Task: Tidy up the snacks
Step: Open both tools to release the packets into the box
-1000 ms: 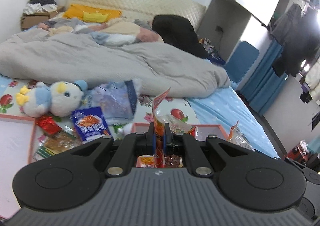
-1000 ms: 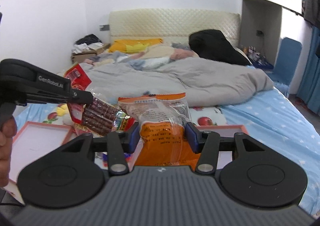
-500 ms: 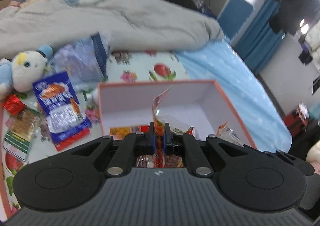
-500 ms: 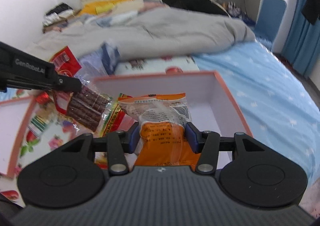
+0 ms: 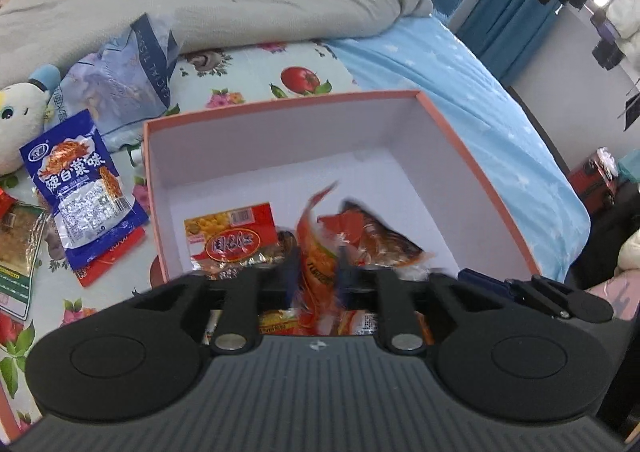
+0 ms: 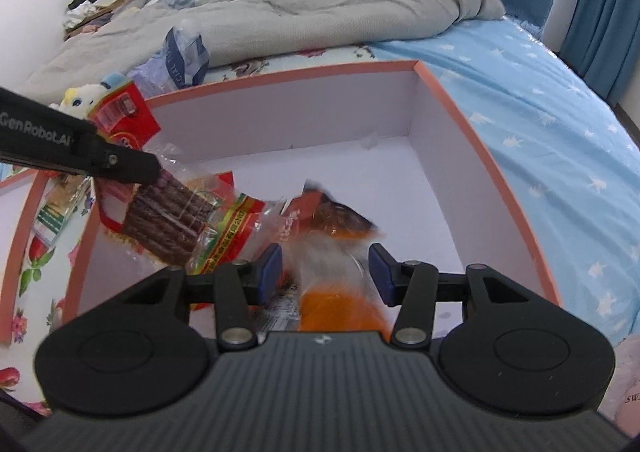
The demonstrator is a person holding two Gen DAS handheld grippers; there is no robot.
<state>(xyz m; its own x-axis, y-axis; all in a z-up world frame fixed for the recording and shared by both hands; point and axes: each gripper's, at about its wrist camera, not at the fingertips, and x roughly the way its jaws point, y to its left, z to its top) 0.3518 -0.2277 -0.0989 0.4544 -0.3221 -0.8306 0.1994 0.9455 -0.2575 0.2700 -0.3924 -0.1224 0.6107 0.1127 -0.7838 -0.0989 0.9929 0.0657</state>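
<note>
Stick pack (image 6: 172, 220) is right over the box (image 5: 280, 104), hanging at the tip of my left gripper (image 5: 318, 272). The fingers are spreading now with the pack between them, and I don't think the pads bite any more. I read this as the drop, since it is low inside the walls and should land flat and not bounce out.

My right gripper (image 6: 326, 268) is tilted down into the same box. Its fingers stand about half apart, clamped on the orange bag (image 6: 336, 300). The bag is blurred, so the pad contact isn't crisp. I'm holding it just above the floor beside the stick pack, ready to go in next.

In the box a red-and-yellow packet (image 5: 232, 236) lies near the left wall. More orange wrapper shows in the middle, too smeared to tell whether it's loose or part of my bag. The far half of the floor is bare white.

Outside the box, a blue packet (image 5: 80, 188) and other snacks are waiting on the bed by a plush toy (image 5: 16, 112).
</note>
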